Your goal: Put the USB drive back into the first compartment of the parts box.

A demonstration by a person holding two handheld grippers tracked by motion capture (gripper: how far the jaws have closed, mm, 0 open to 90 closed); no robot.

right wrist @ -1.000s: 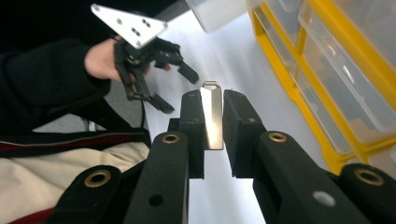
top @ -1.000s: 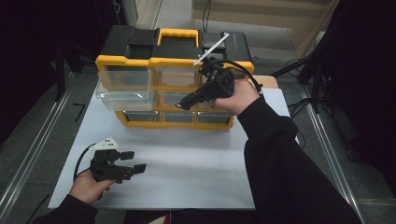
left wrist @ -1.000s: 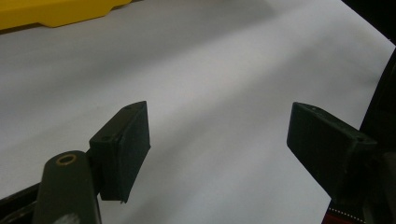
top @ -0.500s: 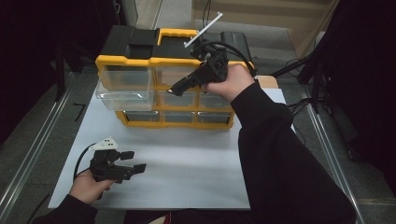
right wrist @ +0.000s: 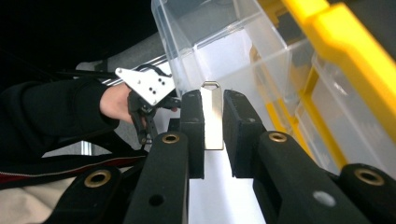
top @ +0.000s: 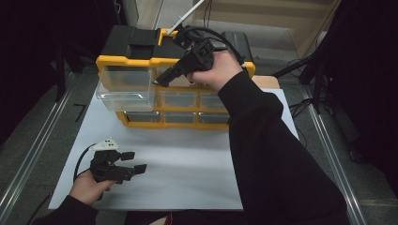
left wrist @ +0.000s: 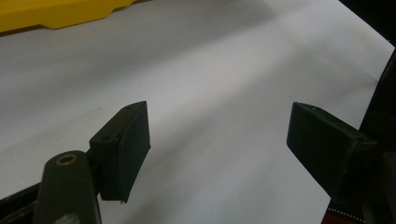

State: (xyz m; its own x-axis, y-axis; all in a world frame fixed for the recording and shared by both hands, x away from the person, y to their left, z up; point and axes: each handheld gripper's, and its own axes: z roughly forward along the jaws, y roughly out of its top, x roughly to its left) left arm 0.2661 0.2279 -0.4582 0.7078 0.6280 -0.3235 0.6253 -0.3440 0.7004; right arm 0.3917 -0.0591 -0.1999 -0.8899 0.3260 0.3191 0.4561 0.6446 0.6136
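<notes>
- The metal USB stick [right wrist: 212,114], a flat silver tab with a loop at its top end, is pinched upright between the right tongs [right wrist: 212,105], just in front of the pulled-out clear drawer [right wrist: 219,42].
- Compared with a second ago, the right tongs [top: 162,80] have risen and swung leftward across the yellow organiser [top: 110,61], from its right-hand top corner toward the open drawer [top: 123,86] at upper left.
- The grip has not altered over that second: the jaws remain pressed on the stick with only its loop end and lower edge showing.
- I judge this to be the carry, nearly done; what remains is to bring the stick over the drawer's mouth and let go.
- The left tongs [top: 131,161] rest low over the white table [top: 187,154], well apart from the organiser, jaws spread with nothing between them, unmoved from a second ago.
</notes>
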